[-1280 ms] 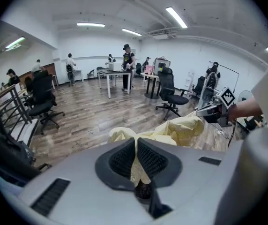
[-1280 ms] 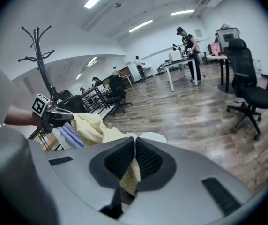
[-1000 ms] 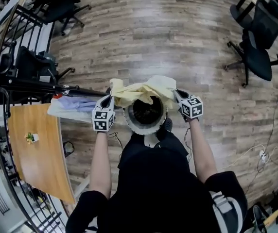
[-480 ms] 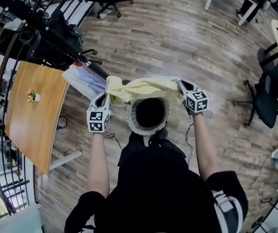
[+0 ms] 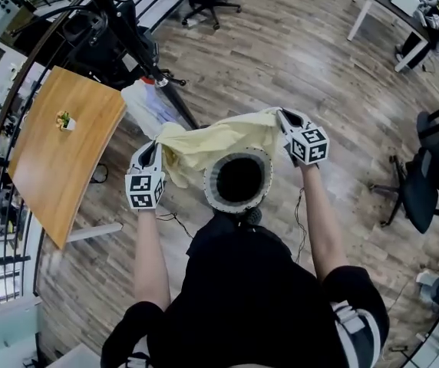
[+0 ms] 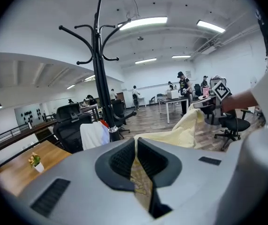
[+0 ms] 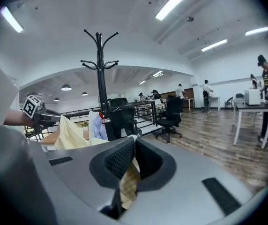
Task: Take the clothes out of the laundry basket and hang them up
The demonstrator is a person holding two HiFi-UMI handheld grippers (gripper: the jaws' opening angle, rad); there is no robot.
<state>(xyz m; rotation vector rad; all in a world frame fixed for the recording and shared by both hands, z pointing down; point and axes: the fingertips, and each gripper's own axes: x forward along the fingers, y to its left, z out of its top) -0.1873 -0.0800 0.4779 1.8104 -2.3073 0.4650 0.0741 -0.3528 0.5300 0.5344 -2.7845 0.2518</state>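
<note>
Wood-plank floor (image 5: 304,67) runs through the open office around you. At far left stands a wooden table (image 5: 58,159) carrying a small potted plant (image 5: 66,120). Beside it rises the black coat stand (image 5: 127,29), with a white garment (image 5: 146,106) hanging on it.

The left gripper (image 5: 156,147) has its fingers closed on one edge of the yellow garment (image 5: 219,138). The left gripper view shows the cloth pinched flat between the ribbed pads. From there the garment spans across to your other hand, held in the air above the laundry basket (image 5: 235,207) at your feet. Whether its hanging part touches the basket rim cannot be told. The right gripper (image 5: 282,116) is likewise clamped on the opposite edge, with cloth bunched between its fingers. Office chairs (image 5: 427,175) stand well apart at far right.

Handling notes:
- Treat the garment as light, thin and limp. It sags between the two grips and holds no shape of its own.
- Expect a narrow pinch on such cloth to slip. Take hold well in from the hem, not at the very edge.
- Nothing here looks fragile, but loose folds could snag on the hooks of the stand.
- For hanging, a hold along the collar or shoulder line probably serves best. Which part each gripper now holds cannot be told.
</note>
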